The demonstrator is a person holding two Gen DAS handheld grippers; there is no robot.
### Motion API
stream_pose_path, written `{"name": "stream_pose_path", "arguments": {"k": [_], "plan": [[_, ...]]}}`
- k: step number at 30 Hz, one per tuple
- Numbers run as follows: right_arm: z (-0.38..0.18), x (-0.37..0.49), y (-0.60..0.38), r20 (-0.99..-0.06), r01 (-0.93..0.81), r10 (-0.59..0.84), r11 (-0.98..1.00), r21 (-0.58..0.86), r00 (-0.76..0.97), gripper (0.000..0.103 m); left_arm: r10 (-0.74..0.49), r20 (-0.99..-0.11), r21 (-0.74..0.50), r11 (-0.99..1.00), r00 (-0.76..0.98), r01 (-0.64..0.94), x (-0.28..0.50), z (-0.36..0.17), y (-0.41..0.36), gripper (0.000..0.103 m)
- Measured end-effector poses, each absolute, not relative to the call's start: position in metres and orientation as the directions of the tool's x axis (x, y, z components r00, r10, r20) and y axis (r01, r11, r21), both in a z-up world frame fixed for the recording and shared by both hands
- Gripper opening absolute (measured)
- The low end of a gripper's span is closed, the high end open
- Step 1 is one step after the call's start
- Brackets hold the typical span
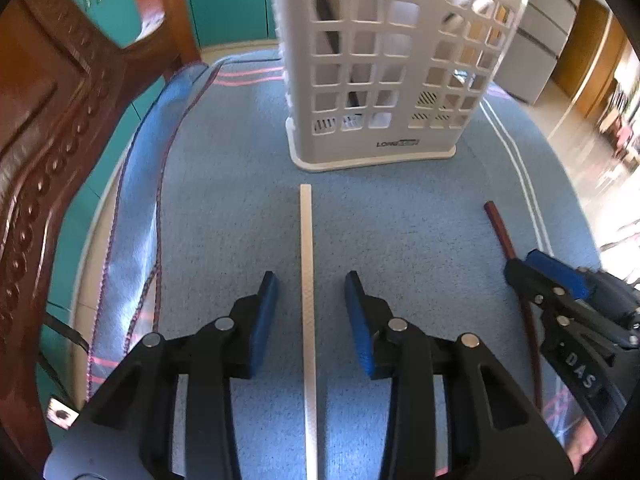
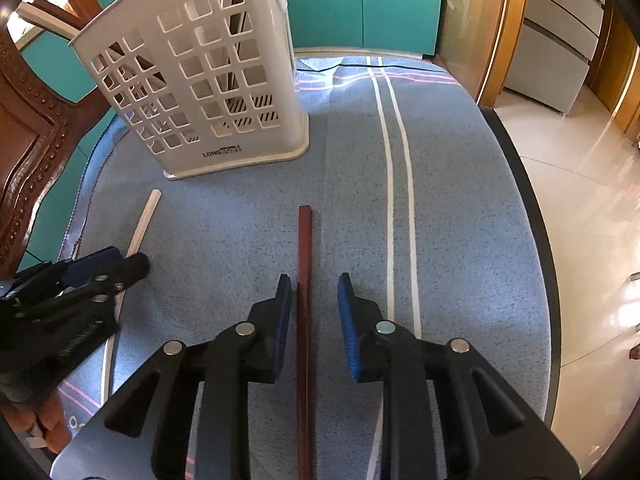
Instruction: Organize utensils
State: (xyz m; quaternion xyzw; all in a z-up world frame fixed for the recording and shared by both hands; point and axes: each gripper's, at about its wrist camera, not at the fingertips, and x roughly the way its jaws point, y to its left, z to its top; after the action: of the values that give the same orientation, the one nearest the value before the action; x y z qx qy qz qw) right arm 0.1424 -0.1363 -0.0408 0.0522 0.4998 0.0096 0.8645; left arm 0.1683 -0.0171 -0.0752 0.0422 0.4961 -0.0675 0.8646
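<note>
Left wrist view, nearest first: the left gripper (image 1: pixel 311 320) stands partly open over the blue cloth (image 1: pixel 224 216), its blue pads on either side of a white chopstick (image 1: pixel 307 300) without touching it, so it has hold of nothing. The stick lies flat, pointing straight at the white slotted utensil basket (image 1: pixel 384 80) further back. In the right wrist view the right gripper (image 2: pixel 312 316) is likewise partly open, straddling a dark red chopstick (image 2: pixel 305 264); that stick lies close beside the left pad, but I cannot see any squeeze on it, and it seems to rest on the cloth. The two sticks lie well apart, roughly parallel, both short of the basket. Behind the grid some dark, slim things already stand inside the basket, though what they are I cannot tell. To my eye the job is partly done: these two chopsticks have yet to be gripped, lifted and dropped in.
</note>
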Motion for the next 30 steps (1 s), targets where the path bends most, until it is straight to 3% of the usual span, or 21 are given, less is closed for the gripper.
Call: {"name": "stream_pose_path", "arguments": {"k": [23,30], "plan": [[-0.047,0.145,-0.116,-0.842,0.0,-0.002,1.0,-0.002,0.54,0.028,-0.079,-0.86,0.003,0.987,0.504,0.159,0.18,-0.077,-0.013,0.038],[-0.047,0.142,-0.109,-0.838,-0.005,-0.013,1.0,-0.019,0.546,0.029,-0.071,-0.866,0.006,0.988,0.496,0.152,0.187,-0.077,-0.01,0.044]]}}
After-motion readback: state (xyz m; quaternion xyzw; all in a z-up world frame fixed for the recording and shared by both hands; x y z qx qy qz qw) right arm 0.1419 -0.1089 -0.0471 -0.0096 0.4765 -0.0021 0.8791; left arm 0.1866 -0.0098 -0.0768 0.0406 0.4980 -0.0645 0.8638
